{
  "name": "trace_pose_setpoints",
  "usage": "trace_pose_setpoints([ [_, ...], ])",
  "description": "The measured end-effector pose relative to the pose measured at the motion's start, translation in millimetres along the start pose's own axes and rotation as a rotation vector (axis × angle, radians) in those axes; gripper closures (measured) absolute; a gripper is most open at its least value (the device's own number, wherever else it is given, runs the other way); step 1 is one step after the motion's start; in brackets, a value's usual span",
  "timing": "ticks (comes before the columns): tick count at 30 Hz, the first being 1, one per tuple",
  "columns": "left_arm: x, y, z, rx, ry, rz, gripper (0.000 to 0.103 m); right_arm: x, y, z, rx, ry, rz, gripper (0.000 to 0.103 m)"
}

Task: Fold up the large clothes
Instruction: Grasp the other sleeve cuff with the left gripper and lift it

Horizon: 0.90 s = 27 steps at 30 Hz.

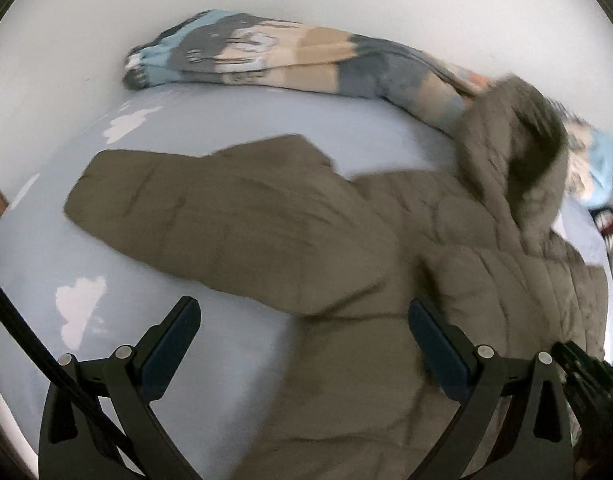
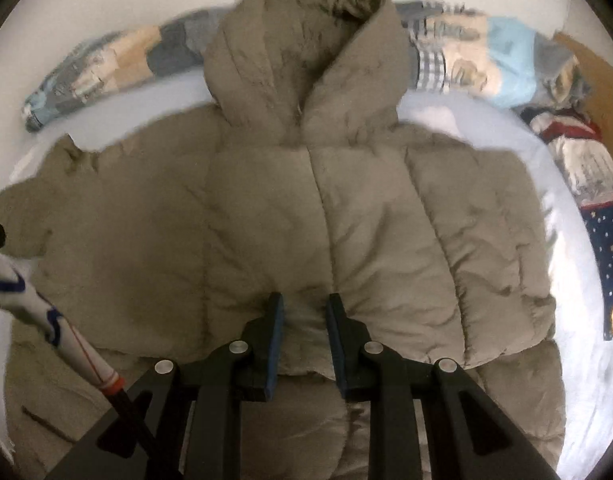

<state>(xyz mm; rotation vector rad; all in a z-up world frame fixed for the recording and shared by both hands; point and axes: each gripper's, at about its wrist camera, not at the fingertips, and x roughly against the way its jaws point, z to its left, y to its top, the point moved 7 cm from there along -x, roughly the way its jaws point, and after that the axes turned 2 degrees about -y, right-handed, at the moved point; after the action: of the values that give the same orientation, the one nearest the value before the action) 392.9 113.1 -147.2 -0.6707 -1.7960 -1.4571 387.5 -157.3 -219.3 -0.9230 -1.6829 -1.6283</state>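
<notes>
An olive puffer jacket (image 2: pixel 290 208) with a hood (image 2: pixel 306 60) lies on a pale blue bed sheet (image 2: pixel 446 116). In the left wrist view the jacket (image 1: pixel 386 248) shows with one sleeve (image 1: pixel 194 204) stretched out to the left. My left gripper (image 1: pixel 304 320) is open and empty, just above the sleeve's lower edge. My right gripper (image 2: pixel 304 312) is shut on a fold of the jacket's lower front, with its jaws a narrow gap apart and fabric bunched between them.
A patchwork quilt (image 1: pixel 290 56) is rolled along the white wall behind the jacket; it also shows in the right wrist view (image 2: pixel 466 60). A star-print blanket (image 2: pixel 610 256) lies at the right. A white pole (image 2: pixel 46 312) crosses the lower left.
</notes>
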Motion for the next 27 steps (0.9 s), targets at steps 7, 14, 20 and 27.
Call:
trace_pose_setpoints([
  [7,16,16,73,0.099,0.046,-0.032,0.0,39,2,65,0.115,0.139,-0.104,0.072],
  [14,16,29,156,0.241,0.056,-0.024,0.0,16,-31,116,0.216,0.18,0.022,0.062],
  [20,-14,29,225,0.397,0.013,0.06,0.0,75,-21,91,0.121,0.246,-0.042,0.062],
  [27,-41,29,283,0.689,-0.163,0.034,0.004,137,-45,65,0.019,0.359,-0.084,0.061],
])
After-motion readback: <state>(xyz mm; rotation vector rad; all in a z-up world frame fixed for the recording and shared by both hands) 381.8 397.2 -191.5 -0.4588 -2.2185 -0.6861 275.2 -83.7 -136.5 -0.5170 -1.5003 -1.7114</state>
